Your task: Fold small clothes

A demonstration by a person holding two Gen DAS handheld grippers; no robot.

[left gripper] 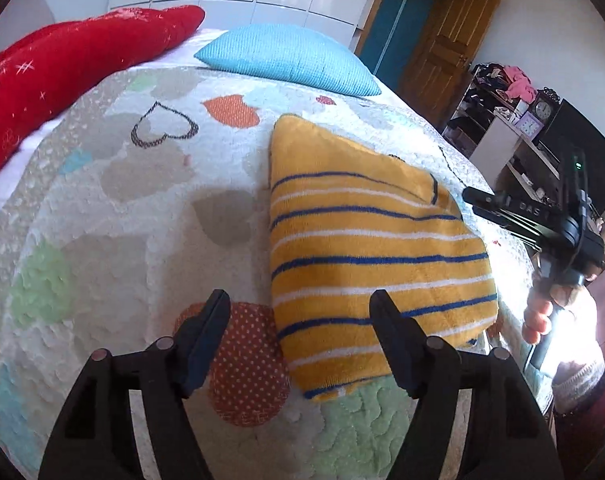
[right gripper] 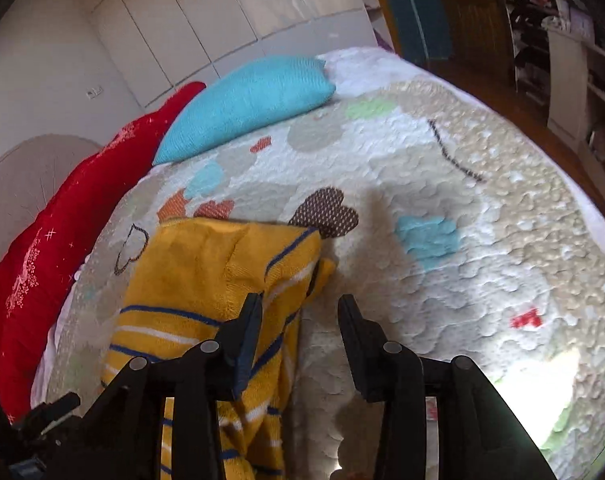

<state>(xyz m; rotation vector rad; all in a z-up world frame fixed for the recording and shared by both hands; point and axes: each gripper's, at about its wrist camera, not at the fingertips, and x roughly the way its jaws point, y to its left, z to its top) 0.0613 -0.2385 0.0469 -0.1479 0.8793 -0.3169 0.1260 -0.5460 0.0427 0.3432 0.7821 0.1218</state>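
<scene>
Evidently the yellow striped garment (left gripper: 366, 252) lies folded into a compact wedge on the quilted bed (left gripper: 114, 208), flat enough to take another fold or be left as it is. Over its near edge the left gripper (left gripper: 302, 340) hangs with jaws wide apart, one finger above the cloth, gripping nothing. At the garment's other side the right gripper (right gripper: 300, 340) has jaws partly open and empty; its left finger (right gripper: 244, 336) seems to overlap the fabric, though blur hides any contact.

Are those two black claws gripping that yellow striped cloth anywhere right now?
No. The left gripper and right gripper both stand open and empty; the yellow striped garment lies free on the bedspread.
</scene>
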